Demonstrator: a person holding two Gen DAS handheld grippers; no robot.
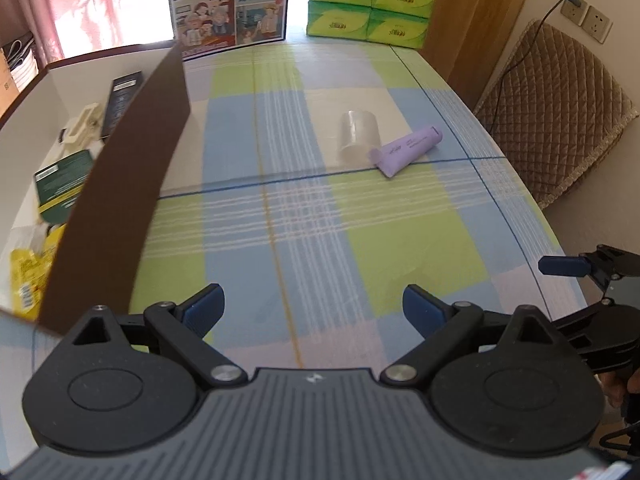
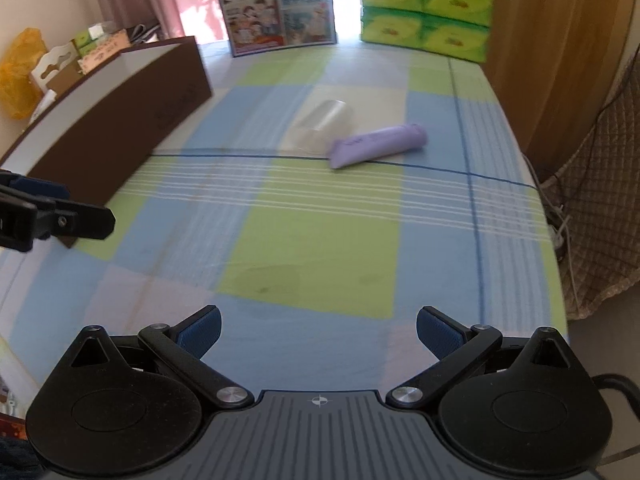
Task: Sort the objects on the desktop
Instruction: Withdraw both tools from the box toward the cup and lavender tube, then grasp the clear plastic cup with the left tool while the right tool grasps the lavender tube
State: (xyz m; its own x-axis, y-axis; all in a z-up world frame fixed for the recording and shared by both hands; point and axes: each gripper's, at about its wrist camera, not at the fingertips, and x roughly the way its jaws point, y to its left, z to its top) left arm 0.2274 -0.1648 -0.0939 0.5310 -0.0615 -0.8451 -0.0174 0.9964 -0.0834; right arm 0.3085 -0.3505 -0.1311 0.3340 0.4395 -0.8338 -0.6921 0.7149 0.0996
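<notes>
Both pairs of fingers are spread wide and hold nothing. The left gripper (image 1: 313,306) hangs low over the checked cloth of the table (image 1: 280,240) at the bottom of its frame; the right gripper (image 2: 318,330) does the same in its own view, and each shows as a dark shape at the edge of the other's picture. They look parked short of the work — probably so that either can reach forward for what is left.

Just left of the left gripper's fingers rises the brown wall of a white-lined box (image 1: 120,184). Inside it, at the left of the frame, lie a green packet (image 1: 60,180), a dark flat carton (image 1: 122,100), a cream-coloured item (image 1: 82,126) and a yellow packet (image 1: 28,276) — by the look of it, things already sorted.

Two objects remain in the middle of the table, well apart from the fingers. A purple tube (image 1: 408,150) lies flat, its long axis slanting from lower left to upper right in the left view, the crimped flat end nearer the camera and the cap end away to the right. A clear cup (image 1: 358,136) lies on its side against it, seemingly touching; its open end is hard to make out.

Behind, at the top of the frame, stand an illustrated carton (image 1: 230,4) and stacked green tissue packs (image 1: 372,0).
</notes>
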